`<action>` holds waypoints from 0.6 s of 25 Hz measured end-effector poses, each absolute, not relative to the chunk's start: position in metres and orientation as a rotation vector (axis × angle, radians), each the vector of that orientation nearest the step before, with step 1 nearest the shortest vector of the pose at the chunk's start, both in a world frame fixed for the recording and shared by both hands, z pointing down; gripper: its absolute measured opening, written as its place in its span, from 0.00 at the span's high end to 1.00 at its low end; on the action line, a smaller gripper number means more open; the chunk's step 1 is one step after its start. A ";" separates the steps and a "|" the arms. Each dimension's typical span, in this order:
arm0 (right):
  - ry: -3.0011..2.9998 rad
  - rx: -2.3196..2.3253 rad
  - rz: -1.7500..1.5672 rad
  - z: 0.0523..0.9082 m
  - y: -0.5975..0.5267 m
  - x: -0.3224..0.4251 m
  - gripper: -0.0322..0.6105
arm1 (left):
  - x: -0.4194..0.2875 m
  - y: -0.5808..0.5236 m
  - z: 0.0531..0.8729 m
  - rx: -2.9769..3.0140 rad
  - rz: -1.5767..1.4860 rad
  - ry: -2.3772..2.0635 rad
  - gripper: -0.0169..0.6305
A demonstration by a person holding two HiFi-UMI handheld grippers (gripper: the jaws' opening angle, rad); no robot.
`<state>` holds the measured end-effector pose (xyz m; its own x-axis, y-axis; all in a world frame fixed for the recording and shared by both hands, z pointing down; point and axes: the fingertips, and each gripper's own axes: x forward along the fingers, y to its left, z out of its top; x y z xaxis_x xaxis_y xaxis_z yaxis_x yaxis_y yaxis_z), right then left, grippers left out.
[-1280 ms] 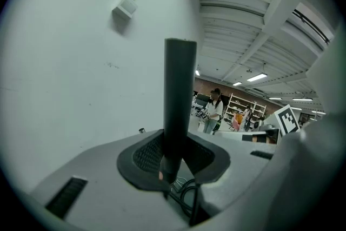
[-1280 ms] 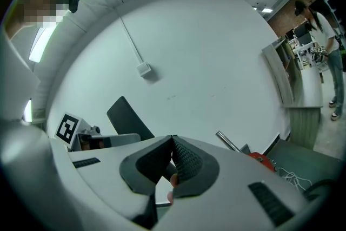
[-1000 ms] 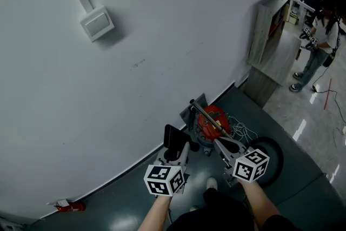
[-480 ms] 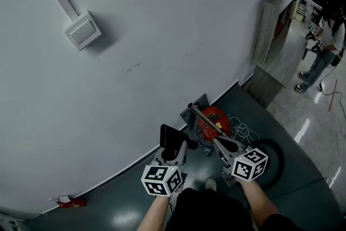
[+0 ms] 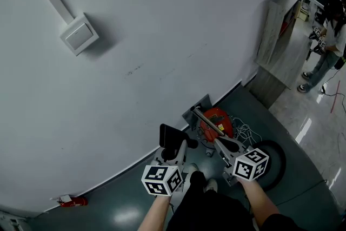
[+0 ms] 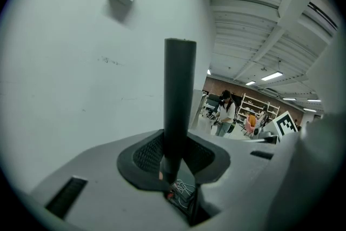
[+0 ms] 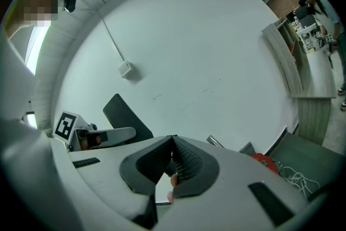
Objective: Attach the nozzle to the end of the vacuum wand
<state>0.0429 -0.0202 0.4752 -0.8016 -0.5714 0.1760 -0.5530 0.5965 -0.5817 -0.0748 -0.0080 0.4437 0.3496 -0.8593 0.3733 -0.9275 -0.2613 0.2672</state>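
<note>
**Desk:** What have the grippers got?

**Me:** My left gripper (image 6: 174, 158) is partly open and clamped on the nozzle (image 6: 179, 94), which stands straight up out of the pads. My right gripper (image 7: 173, 155) is squeezed fully together, and I see nothing between its pads.

**Desk:** And the wand?

**Me:** The wand (image 5: 207, 122) slants up from the vacuum (image 5: 220, 117), which sits on the floor (image 5: 124, 204) at the foot of the wall. Its free end points toward the wall, near the nozzle but apart from it. I cannot tell whether my right gripper touches the wand.

**Desk:** What could go wrong?

**Me:** If the wand isn't steadied, I reckon pushing the nozzle on would just shove it aside. I hold the nozzle only by its lower end, so an off-axis push could twist it in the pads. The cord (image 5: 244, 130) beside the vacuum might also snag.
</note>
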 end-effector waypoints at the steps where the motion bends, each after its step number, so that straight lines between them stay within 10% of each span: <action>1: 2.781 -0.980 -0.999 0.476 -0.023 0.041 0.92 | -0.076 -0.011 0.445 2.182 0.212 -1.559 0.84; 15: 2.786 -1.046 -1.032 0.494 -0.073 0.016 0.92 | -0.104 -0.071 0.464 2.181 0.222 -1.523 0.84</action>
